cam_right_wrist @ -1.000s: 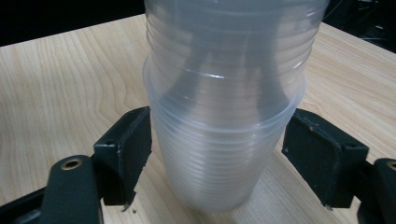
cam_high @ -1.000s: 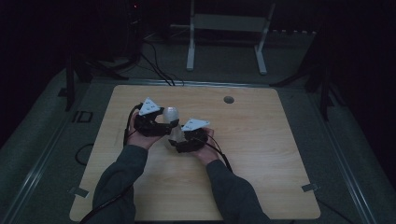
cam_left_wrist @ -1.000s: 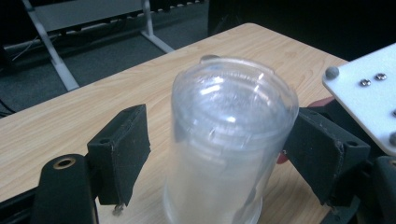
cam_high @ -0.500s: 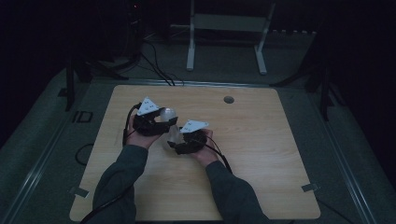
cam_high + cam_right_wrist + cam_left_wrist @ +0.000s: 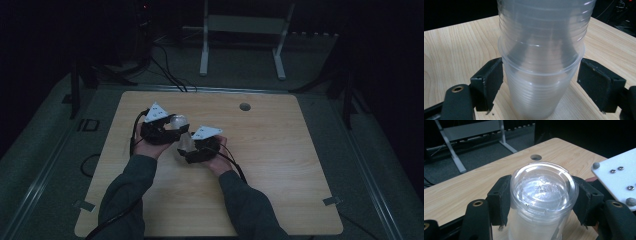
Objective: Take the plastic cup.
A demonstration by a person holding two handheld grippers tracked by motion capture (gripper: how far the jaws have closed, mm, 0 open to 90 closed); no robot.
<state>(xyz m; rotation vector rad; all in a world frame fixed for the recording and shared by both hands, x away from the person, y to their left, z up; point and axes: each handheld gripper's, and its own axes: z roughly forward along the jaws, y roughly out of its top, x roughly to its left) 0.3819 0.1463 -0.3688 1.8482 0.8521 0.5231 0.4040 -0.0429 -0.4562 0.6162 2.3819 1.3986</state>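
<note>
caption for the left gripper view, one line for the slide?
Left gripper clamps its black jaws on the clear lidded container above the wooden table.

the cup stack (image 5: 541, 62) is cut off by the right gripper view's top edge.

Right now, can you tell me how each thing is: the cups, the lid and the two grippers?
Lid: snapped on top of the clear cup, on straight.
Stack of cups: nested together, standing upright on the table.
Left gripper: shut on the lidded cup, pads pressing just under the lid.
Right gripper: around the lower cups; the left pad touches, the right stands off; jaws have just been opening.
</note>
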